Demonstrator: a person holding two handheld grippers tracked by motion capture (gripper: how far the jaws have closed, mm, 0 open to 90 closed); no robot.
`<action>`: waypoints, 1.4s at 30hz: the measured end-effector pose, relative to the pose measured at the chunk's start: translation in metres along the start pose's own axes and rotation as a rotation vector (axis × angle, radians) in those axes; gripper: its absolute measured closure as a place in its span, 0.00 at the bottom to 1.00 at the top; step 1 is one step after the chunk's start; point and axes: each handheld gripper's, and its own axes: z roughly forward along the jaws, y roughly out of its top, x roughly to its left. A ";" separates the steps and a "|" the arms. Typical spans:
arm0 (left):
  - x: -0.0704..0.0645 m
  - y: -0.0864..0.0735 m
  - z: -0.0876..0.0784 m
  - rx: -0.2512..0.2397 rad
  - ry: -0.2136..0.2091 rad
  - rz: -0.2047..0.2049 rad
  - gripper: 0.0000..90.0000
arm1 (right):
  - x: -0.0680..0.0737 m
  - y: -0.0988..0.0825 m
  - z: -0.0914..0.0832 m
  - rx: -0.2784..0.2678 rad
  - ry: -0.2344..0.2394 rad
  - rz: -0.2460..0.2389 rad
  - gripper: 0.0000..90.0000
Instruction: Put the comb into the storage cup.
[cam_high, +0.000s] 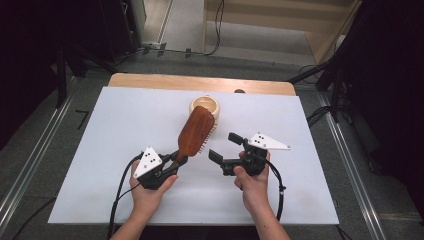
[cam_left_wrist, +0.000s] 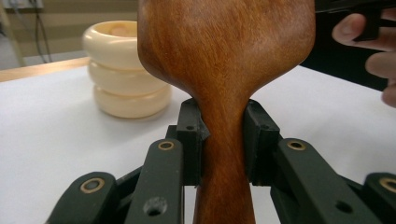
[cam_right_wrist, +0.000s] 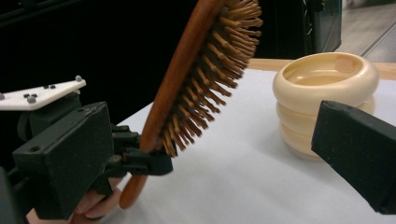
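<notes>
A wooden hairbrush (cam_high: 196, 131) is held tilted above the white worktop (cam_high: 100, 150), near a cream ribbed pot (cam_high: 205, 106). The left claw (cam_high: 173, 161) is clamped on its narrow neck, a sound hold. It looks rigid, light and smooth, so it could twist. The right claw (cam_high: 226, 146) gapes empty. The handle end is partly hidden

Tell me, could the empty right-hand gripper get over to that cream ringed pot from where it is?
Probably yes. The right gripper stands open and empty, and bare white table lies between it and the cream pot. The hairbrush, clamped in the left gripper, leans close beside that path.
</notes>
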 end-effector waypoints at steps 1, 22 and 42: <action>-0.002 0.000 0.001 -0.001 -0.002 -0.001 0.80 | 0.001 0.000 0.001 -0.002 0.005 0.007 0.00; -0.027 -0.009 0.015 0.011 -0.045 0.037 0.80 | 0.016 0.002 0.006 0.000 -0.037 0.083 0.00; -0.042 -0.012 0.020 0.018 -0.065 0.082 0.80 | 0.002 -0.006 0.009 0.004 -0.118 0.221 0.14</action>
